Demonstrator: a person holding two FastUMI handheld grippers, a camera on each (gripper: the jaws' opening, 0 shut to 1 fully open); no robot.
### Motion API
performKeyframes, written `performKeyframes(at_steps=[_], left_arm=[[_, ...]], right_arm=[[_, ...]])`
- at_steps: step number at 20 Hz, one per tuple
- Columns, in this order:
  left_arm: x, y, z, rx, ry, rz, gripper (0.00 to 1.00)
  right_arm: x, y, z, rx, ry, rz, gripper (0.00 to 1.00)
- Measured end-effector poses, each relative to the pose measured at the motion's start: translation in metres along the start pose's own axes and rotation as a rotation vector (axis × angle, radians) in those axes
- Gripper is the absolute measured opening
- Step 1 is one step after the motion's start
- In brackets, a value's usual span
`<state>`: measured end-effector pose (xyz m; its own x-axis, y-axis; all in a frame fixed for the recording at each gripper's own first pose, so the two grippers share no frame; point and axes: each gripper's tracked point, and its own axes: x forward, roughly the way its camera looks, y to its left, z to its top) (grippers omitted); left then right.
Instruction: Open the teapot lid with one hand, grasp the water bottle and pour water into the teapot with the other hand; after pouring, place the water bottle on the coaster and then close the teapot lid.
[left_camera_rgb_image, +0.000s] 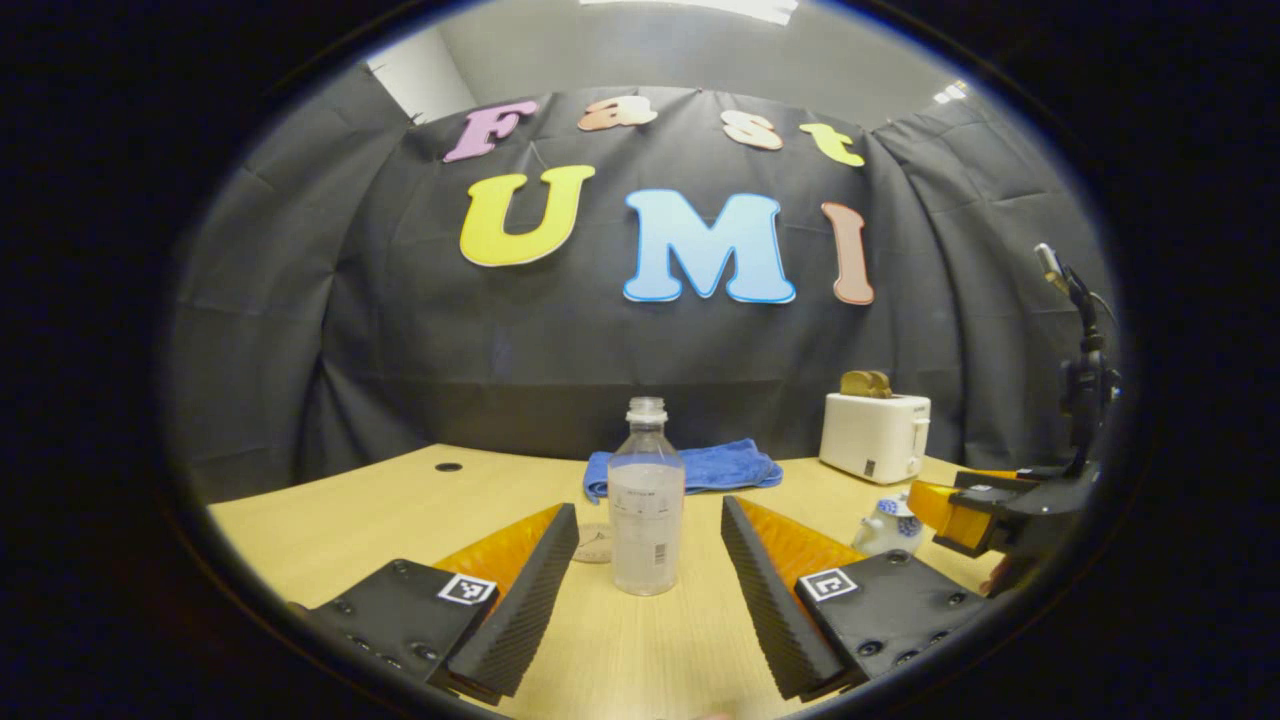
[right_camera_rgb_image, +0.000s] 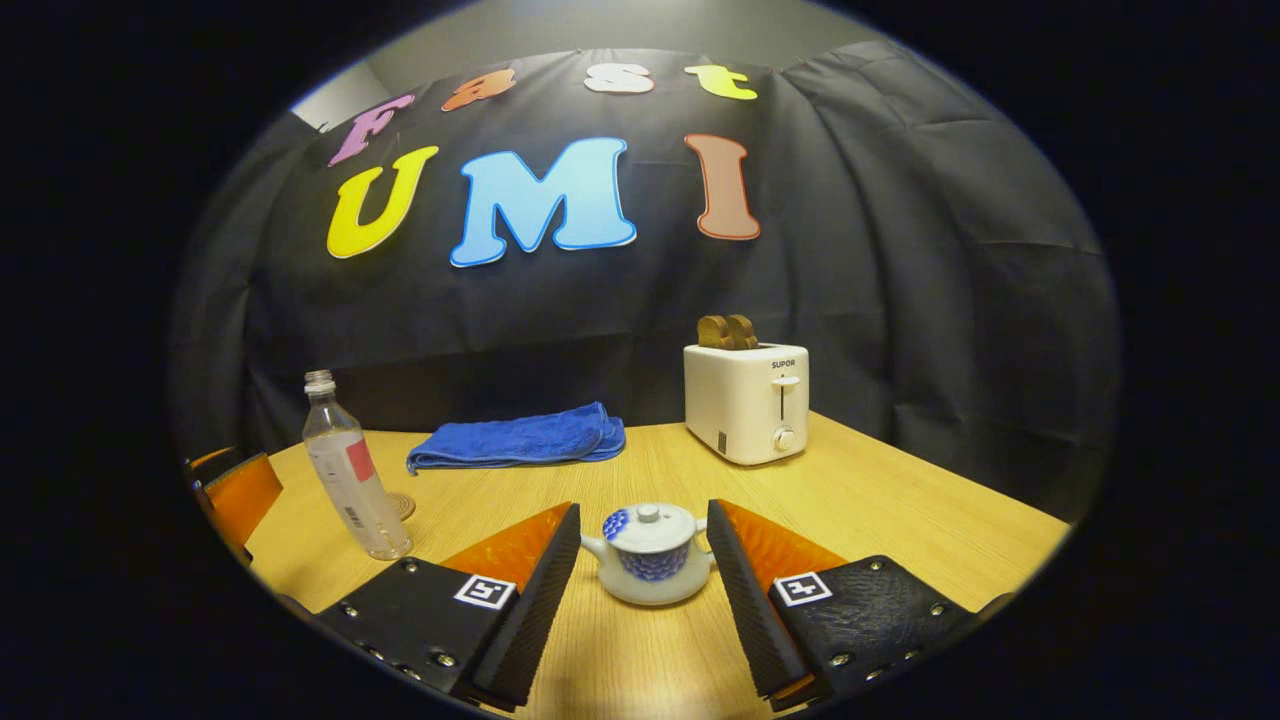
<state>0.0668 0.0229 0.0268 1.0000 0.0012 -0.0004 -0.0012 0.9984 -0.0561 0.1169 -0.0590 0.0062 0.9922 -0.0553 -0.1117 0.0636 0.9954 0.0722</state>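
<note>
Left hand-held gripper (left_camera_rgb_image: 648, 545) spread, level, facing bottle (left_camera_rgb_image: 646, 500) | right hand-held gripper (right_camera_rgb_image: 642, 545) likewise, teapot (right_camera_rgb_image: 650, 565)

Right gripper (right_camera_rgb_image: 643, 530) fingers spread wide around lidded teapot (right_camera_rgb_image: 650, 566).

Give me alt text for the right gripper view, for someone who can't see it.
An open hand-held gripper points at a small white teapot, lid on, sitting between its fingers on a wooden table. Farther back stand a toaster, a folded blue towel and, left, an upright water bottle.
</note>
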Motion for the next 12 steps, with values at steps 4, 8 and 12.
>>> performKeyframes(at_steps=[4,8,12], left_arm=[[0.012,0.001,-0.004,0.030,0.013,0.000,0.99],[0.021,-0.006,-0.009,0.020,0.030,-0.032,1.00],[0.024,0.000,0.002,0.053,-0.003,-0.023,0.99]], right_arm=[[0.020,0.002,-0.002,-0.049,0.008,-0.003,0.75],[0.034,0.006,-0.010,-0.070,0.045,-0.005,0.55],[0.041,0.003,-0.010,-0.077,0.047,-0.022,0.17]])
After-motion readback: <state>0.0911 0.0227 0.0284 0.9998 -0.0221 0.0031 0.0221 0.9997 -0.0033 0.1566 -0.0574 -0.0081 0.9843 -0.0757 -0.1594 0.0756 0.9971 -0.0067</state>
